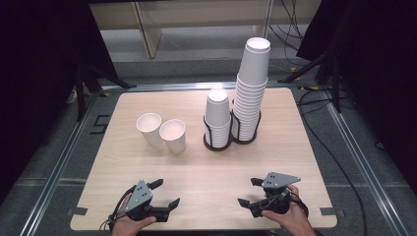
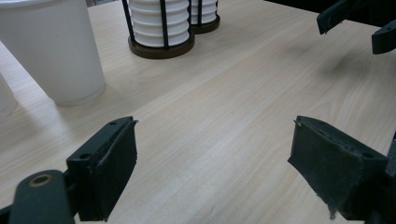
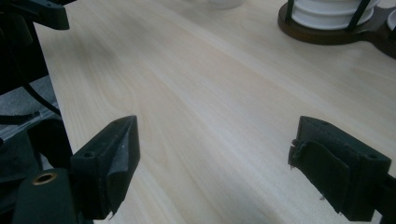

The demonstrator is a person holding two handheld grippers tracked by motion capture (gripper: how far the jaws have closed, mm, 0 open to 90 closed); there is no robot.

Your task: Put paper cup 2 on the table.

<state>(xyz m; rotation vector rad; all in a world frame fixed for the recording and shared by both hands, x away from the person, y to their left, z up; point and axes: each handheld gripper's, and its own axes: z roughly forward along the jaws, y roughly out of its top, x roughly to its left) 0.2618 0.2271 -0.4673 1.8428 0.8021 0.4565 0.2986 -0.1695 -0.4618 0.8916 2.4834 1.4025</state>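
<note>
Two loose white paper cups [image 1: 149, 129] [image 1: 173, 135] stand side by side, mouths up, left of the table's middle. A black wire holder [image 1: 216, 145] keeps a short stack of cups [image 1: 218, 115] and a tall stack [image 1: 252, 83], both upside down. My left gripper [image 1: 167, 191] [image 2: 215, 123] rests low near the front edge, open, with bare wood between its jaws. My right gripper [image 1: 246, 191] [image 3: 215, 121] sits opposite at the front right, open and holding nothing. In the left gripper view the nearer cup [image 2: 60, 51] rises at the upper left.
The light wooden table [image 1: 206, 172] ends close behind both hands. The right gripper's jaw tips [image 2: 355, 18] show at the top right of the left gripper view. Black stands and cables [image 1: 319, 59] surround the table on the floor.
</note>
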